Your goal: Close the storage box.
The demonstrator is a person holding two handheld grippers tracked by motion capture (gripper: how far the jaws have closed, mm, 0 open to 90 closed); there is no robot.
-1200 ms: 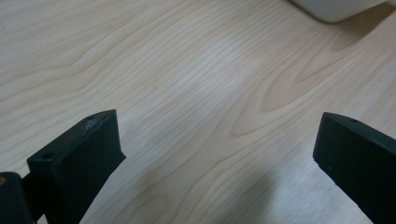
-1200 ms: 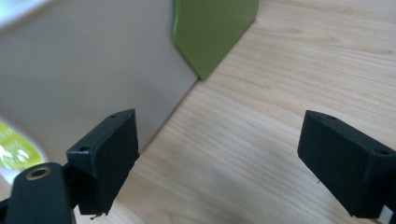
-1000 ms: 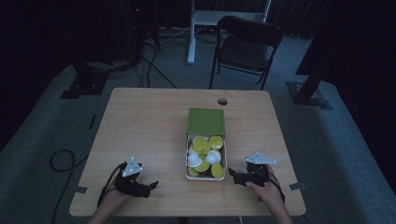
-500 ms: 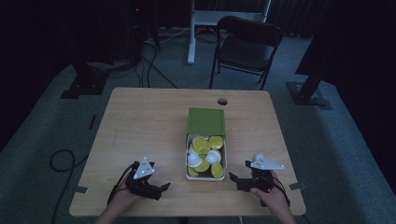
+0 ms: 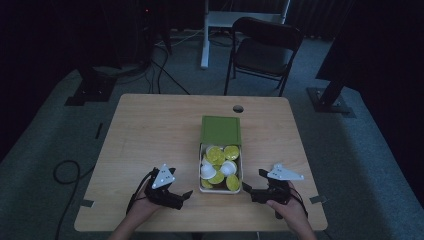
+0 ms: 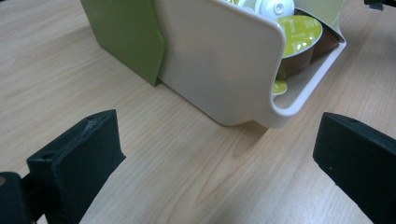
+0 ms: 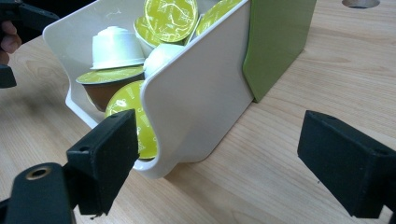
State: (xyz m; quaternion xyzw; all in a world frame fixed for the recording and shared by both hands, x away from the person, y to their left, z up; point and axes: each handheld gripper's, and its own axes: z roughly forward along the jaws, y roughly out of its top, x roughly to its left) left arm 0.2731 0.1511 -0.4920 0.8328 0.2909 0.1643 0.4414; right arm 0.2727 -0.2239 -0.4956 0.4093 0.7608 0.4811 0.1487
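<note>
Two grippers sit at the near edge of the table [image 5: 150, 125], one on each side of a cream box [image 5: 239, 167] filled with coffee pods [image 5: 216, 155]. The box lies at the middle of the table, slightly toward the near side, with a green sleeve [image 5: 220, 130] covering its far end. Its long axis runs near to far, so the open, pod-filled part points at the person.

The left gripper [image 5: 181, 197] rests just left of the box's near corner, jaws spread wide with nothing between them; in the left gripper view the cream side wall [image 6: 219, 60] stands ahead and a little right of its jaws. The right gripper [image 5: 252, 190] is likewise wide apart and empty, just right of the near corner; in the right gripper view the rounded front lip [image 7: 159, 121] and a lime-lidded pod [image 7: 130, 105] sit close to its left jaw.

Both grippers are about equally near, yet the right one seems a touch closer to the pods. Judging from this, the coming move is a reach inward and slightly forward from either side, toward the low near opening rather than over the tall side walls
</note>
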